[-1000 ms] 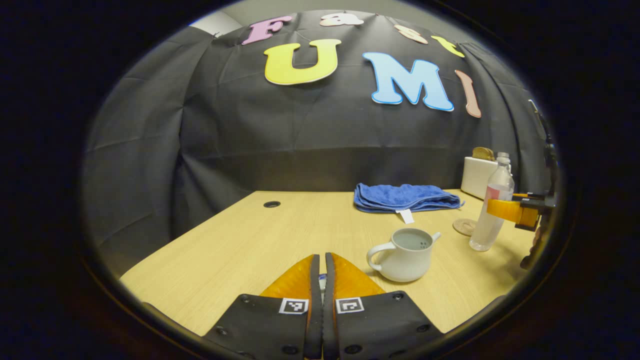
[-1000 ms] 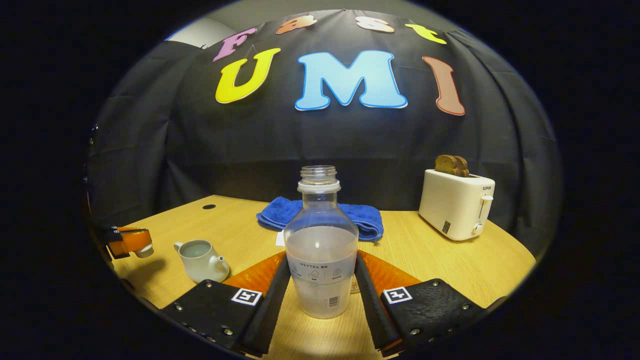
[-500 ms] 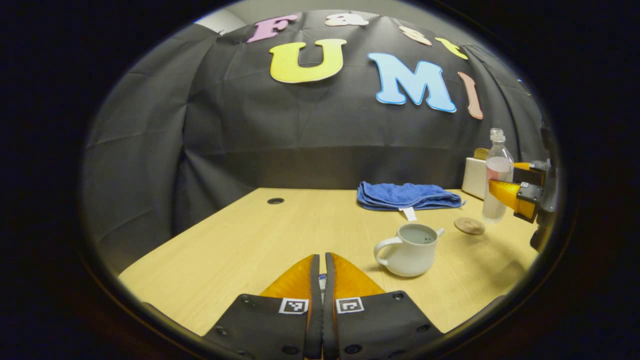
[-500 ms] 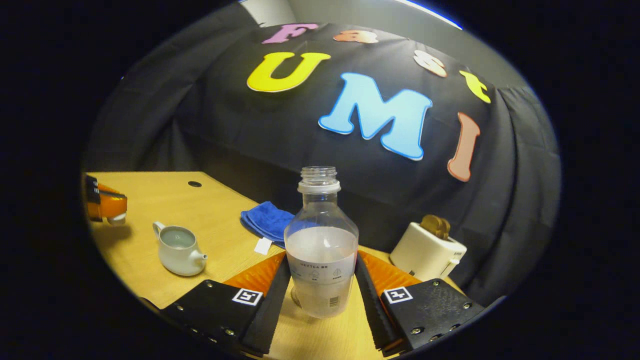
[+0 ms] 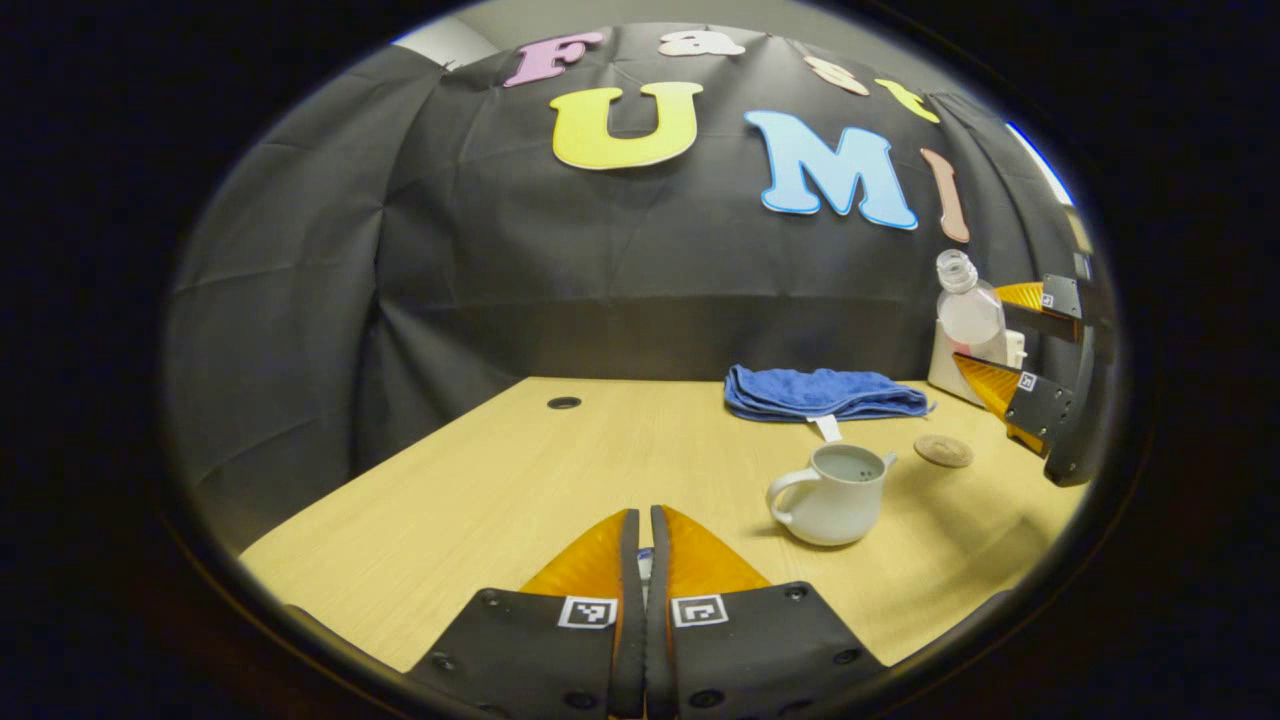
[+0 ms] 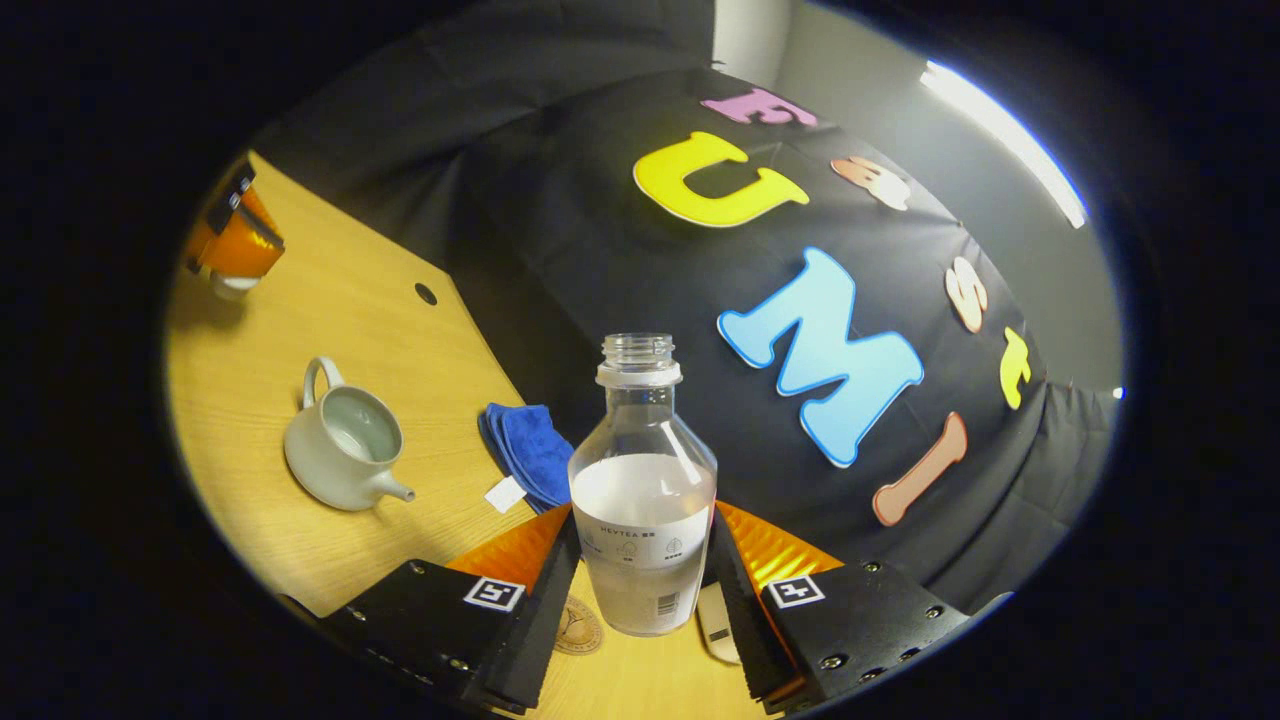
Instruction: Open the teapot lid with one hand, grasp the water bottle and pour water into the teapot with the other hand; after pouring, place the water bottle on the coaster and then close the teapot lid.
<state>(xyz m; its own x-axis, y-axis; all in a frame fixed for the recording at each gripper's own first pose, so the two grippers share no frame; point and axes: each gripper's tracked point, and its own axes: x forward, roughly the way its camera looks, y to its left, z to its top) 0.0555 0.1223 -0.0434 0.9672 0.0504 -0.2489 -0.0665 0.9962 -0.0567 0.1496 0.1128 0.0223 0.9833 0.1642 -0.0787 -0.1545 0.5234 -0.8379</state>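
Right gripper [image 6: 640, 590] clamps clear plastic water bottle [image 6: 642, 500], tilted towards open white ceramic teapot [image 6: 345, 435] lower left, ready for pouring. Left gripper [image 5: 640, 560] pinched together, apparently holding lid aside.

Uncapped water bottle [image 6: 642, 500] tilted above open teapot [image 6: 345, 448] (lid off).

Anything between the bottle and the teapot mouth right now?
Nothing visible. The right claw holds the water bottle lifted and tilted; the teapot stands lidless with bare table around it. The blue towel lies off the path.
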